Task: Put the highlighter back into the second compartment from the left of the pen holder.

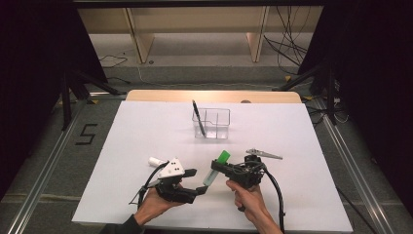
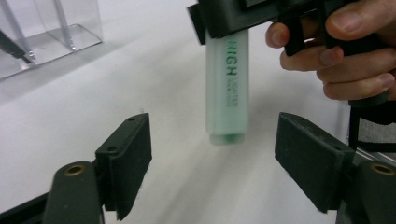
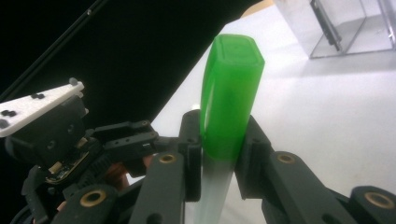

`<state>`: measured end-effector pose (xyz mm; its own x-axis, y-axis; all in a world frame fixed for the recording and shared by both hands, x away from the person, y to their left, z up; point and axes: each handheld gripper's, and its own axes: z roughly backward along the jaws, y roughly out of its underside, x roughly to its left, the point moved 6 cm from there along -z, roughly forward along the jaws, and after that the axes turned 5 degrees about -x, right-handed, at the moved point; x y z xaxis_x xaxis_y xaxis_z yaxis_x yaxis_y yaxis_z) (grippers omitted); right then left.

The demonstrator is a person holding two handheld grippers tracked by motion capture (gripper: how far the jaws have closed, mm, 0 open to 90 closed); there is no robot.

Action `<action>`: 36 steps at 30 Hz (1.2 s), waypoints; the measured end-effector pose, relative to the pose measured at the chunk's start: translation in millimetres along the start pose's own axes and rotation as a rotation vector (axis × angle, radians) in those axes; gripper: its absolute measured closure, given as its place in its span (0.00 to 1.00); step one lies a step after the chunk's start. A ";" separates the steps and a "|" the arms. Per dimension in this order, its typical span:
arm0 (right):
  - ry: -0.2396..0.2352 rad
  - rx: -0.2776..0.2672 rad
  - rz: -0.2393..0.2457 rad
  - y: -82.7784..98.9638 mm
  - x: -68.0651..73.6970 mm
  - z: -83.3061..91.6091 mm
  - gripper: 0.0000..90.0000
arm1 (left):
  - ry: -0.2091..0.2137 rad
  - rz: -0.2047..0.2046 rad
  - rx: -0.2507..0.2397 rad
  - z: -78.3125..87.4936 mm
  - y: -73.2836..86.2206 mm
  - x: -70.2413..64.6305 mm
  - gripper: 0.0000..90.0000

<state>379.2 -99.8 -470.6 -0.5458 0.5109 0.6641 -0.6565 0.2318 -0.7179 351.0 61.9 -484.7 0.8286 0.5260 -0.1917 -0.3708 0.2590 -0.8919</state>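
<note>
white table (image 1: 146,131): clear organizer (image 1: 212,123) holds pen (image 1: 197,117); right gripper (image 1: 217,168) clamps highlighter (image 1: 217,166), left gripper (image 1: 197,181) released.

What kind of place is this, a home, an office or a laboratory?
Most likely a laboratory set up for recording. A white table stands between dark curtains, metal rails run along the floor beside it, and loose cables lie behind. A taped numeral marks the floor.

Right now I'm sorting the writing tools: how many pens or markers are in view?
2. A green-capped highlighter is clamped in the right claw above the table; a dark pen stands tilted in the clear organizer. None else shows.
</note>
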 end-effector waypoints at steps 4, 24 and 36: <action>0.010 -0.011 0.008 -3.9 -0.8 2.9 0.84 | -0.021 0.022 -0.012 7.0 0.2 8.1 0.25; 0.099 -0.092 0.129 -49.1 -8.4 15.8 0.84 | -0.120 0.079 -0.011 18.5 11.9 34.0 0.18; 0.154 -0.126 0.211 -94.6 -10.3 7.6 0.84 | -0.167 0.104 -0.061 33.7 13.4 48.1 0.17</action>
<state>443.0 -133.3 -407.9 -0.5716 0.6760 0.4651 -0.4622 0.2031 -0.8632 371.7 118.0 -492.1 0.7042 0.6757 -0.2178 -0.4205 0.1498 -0.8949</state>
